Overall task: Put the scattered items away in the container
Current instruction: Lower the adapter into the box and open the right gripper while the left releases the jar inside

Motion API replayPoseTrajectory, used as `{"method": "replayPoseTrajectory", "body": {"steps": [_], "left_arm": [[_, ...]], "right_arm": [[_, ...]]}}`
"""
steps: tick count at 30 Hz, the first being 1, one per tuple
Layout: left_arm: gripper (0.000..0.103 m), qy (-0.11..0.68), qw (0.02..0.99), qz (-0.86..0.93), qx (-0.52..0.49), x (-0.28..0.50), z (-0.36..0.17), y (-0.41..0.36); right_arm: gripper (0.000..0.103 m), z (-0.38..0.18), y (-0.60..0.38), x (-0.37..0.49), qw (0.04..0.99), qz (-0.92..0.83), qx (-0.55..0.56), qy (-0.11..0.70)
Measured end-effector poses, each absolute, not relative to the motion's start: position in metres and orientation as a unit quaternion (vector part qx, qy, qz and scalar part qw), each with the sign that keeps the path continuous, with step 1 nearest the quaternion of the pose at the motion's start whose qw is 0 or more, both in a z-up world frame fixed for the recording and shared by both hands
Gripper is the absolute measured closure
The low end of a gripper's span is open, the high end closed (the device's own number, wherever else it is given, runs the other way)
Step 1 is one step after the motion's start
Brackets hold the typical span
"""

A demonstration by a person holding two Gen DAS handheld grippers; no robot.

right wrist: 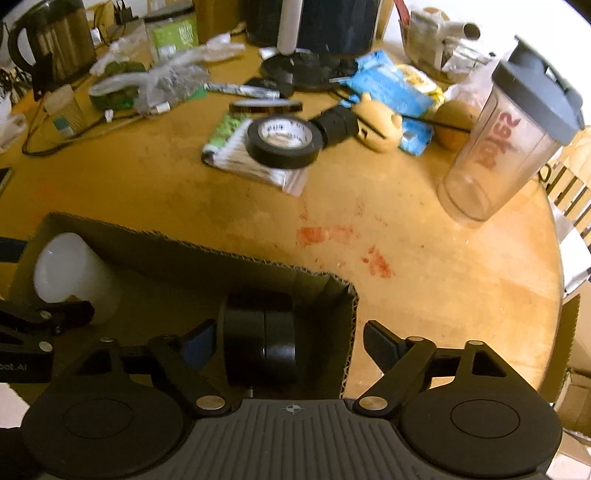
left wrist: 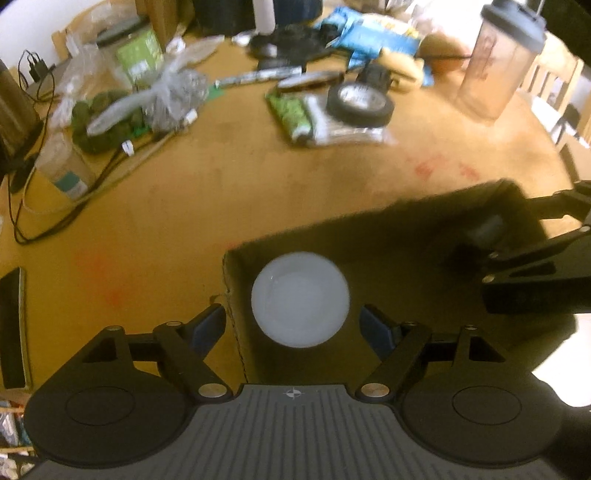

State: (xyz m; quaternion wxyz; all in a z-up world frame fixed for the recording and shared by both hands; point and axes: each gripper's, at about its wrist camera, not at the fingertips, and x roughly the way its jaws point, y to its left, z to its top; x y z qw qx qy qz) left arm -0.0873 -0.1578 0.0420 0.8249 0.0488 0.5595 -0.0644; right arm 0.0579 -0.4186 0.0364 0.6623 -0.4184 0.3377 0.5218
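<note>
A round wooden table (right wrist: 424,236), marked with faint red smears, holds an open cardboard box (right wrist: 207,254) near its front edge. Two things lie inside the box: a white plastic cup (right wrist: 70,273) on its side toward the left end, and a squat black cylinder (right wrist: 258,332) toward the right end, close to the box's right wall. The left gripper (left wrist: 293,325) hangs above the left end of the box with its jaws spread wide and nothing between them; from its own camera the white cup's round base (left wrist: 300,298) shows directly below, framed by the two fingers, with one finger outside the box wall and the other over the inside. The right gripper (right wrist: 286,341) hangs over the right end of the box, jaws also spread wide and empty; the black cylinder sits just ahead of its left finger, and its right finger is out past the box's corner, over bare table. Further back on the table, well apart from the box, a roll of black tape (right wrist: 283,142) rests on a flat printed packet (right wrist: 236,155). To the right stands a clear shaker bottle (right wrist: 506,144) with a dark lid and red lettering. The far edge of the table is crowded with a blue packet (right wrist: 388,88), crumpled clear bags (right wrist: 173,81), a green-labelled container (right wrist: 173,33), a dark kettle (right wrist: 55,40) and loose black cables (left wrist: 44,206).
</note>
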Motion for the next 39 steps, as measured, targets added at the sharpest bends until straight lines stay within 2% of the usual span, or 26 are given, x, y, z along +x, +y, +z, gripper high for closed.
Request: {"method": "replayPoseTrajectory", "body": {"steps": [3,4,5,7,11,21,26,29,39], "left_arm": [[0.023,0.562,0.824,-0.048,0.057,-0.086,0.036,-0.156],[0.023,0.561,0.825,-0.045,0.056,-0.085,0.036,-0.155],[0.022,0.559,0.826,-0.043,0.054,-0.085,0.036,-0.154],[0.022,0.557,0.828,-0.043,0.052,-0.085,0.037,-0.152],[0.022,0.555,0.829,-0.043,0.054,-0.083,0.038,-0.152],[0.023,0.551,0.832,-0.054,0.042,-0.085,0.043,-0.147],[0.023,0.539,0.840,-0.053,0.028,-0.089,0.057,-0.144],[0.023,0.528,0.848,-0.051,0.012,-0.091,0.069,-0.141],[0.023,0.492,0.869,-0.047,-0.029,-0.093,0.105,-0.129]], "right_arm": [[0.024,0.029,-0.416,0.059,0.662,0.515,-0.422,0.344],[0.030,0.028,-0.415,0.059,0.661,0.513,-0.422,0.348],[0.042,0.026,-0.415,0.059,0.661,0.510,-0.423,0.352],[0.050,0.026,-0.415,0.058,0.668,0.500,-0.424,0.351],[0.054,0.028,-0.414,0.061,0.672,0.487,-0.412,0.376],[0.051,0.031,-0.419,0.064,0.669,0.480,-0.401,0.402],[0.035,0.047,-0.421,0.071,0.667,0.502,-0.382,0.397],[0.029,0.059,-0.422,0.076,0.664,0.519,-0.364,0.395],[0.024,0.088,-0.409,0.107,0.695,0.517,-0.326,0.378]]}}
